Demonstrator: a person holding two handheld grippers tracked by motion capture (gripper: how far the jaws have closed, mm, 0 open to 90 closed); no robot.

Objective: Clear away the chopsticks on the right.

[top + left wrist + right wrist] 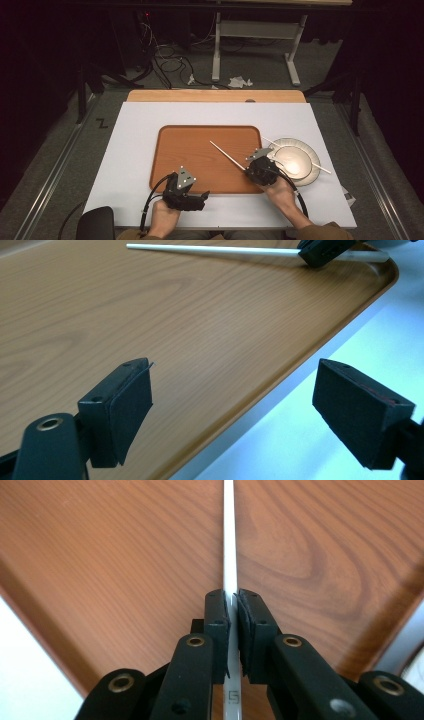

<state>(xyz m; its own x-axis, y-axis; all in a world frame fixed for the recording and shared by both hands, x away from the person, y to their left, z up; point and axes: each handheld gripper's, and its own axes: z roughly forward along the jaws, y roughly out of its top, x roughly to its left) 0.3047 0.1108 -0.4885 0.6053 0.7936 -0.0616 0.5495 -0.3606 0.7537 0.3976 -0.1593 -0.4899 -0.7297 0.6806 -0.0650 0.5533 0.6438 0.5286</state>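
Observation:
A white chopstick (226,155) slants over the wooden tray (190,145), its tip aimed at the far left. My right gripper (248,170) is shut on its near end by the tray's right edge. In the right gripper view the two pads (218,612) pinch the chopstick (229,550) just above the wood. My left gripper (202,196) rests at the tray's near edge with its jaws open and nothing between them (232,382). The left gripper view also catches the chopstick (215,249) and a jaw tip of the right gripper (325,250) farther along the tray (150,315).
Right of the tray, a pale bowl (292,161) sits on a plate (312,172). A second chopstick (322,169) lies across the plate. A white mat (135,130) covers the table. Beyond the far edge, cables and a desk frame stand on the floor.

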